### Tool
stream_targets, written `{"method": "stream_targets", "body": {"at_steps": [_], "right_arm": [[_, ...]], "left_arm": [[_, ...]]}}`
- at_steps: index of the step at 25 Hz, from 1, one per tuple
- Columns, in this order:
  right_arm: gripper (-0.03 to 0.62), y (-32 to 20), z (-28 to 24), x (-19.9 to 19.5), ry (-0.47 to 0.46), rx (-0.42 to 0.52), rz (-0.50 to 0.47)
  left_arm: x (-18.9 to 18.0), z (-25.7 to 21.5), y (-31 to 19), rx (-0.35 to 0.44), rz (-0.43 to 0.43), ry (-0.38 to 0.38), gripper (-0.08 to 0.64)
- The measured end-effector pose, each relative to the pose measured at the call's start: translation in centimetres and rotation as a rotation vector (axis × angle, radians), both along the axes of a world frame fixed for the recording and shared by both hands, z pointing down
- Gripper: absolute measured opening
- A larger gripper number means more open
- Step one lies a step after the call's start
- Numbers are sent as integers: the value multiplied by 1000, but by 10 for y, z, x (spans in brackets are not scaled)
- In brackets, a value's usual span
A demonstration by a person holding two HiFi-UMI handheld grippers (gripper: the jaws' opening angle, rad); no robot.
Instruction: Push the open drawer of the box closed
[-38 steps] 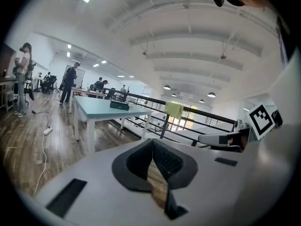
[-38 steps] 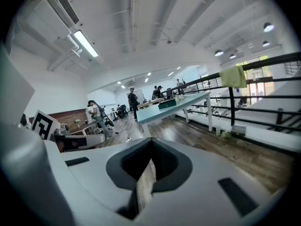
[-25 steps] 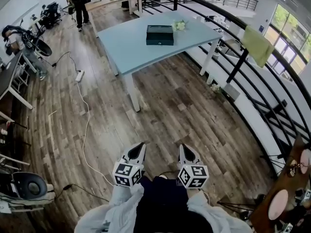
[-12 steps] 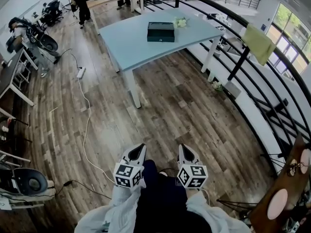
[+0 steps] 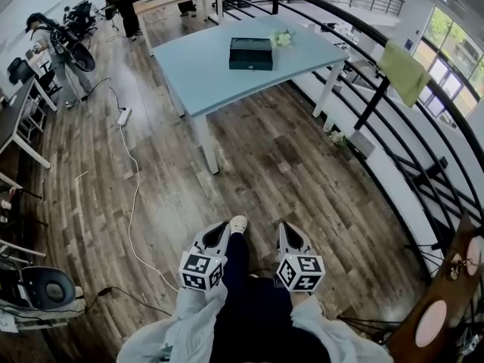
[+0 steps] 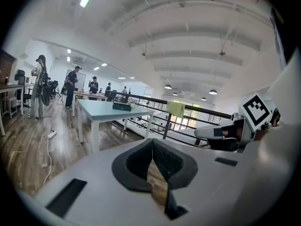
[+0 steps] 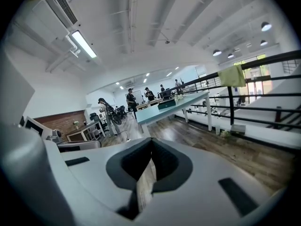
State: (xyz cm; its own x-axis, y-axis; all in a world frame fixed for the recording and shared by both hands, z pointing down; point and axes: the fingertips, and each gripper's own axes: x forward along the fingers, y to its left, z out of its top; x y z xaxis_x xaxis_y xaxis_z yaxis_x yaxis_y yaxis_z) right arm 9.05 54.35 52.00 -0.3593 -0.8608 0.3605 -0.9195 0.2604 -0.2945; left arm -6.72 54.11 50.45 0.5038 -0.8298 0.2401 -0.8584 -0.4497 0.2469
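Both the left gripper (image 5: 215,233) and the right gripper (image 5: 288,235) were pressed together, empty. Well ahead of them the box (image 5: 250,54) sat on the tabletop (image 5: 204,74). It was probably rigid but light, liable to slide, and best pushed squarely on its drawer front.

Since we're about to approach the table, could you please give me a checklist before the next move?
1. Box located: ok, the box sits on the table.
2. Box within reach: not ok, far across the floor from both grippers.
3. Left gripper free: ok, the left gripper has its jaws together, nothing between.
4. Right gripper free: ok, the right gripper is likewise shut and empty.
5. Drawer's open side: cannot tell, too small from here.
6. Walking path: ok, the cable lies off to the left.
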Motion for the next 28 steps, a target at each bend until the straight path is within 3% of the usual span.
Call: {"method": "stream_targets", "body": {"at_steps": [12,28], "right_arm": [[6,-84,2,-14,7,-22,-12],[6,-208,-9,-29,13,-42,28]], "left_arm": [[-2,-8,-96,46,30,-87,17],[-19,-18,-228,4,54,-51,17]]}}
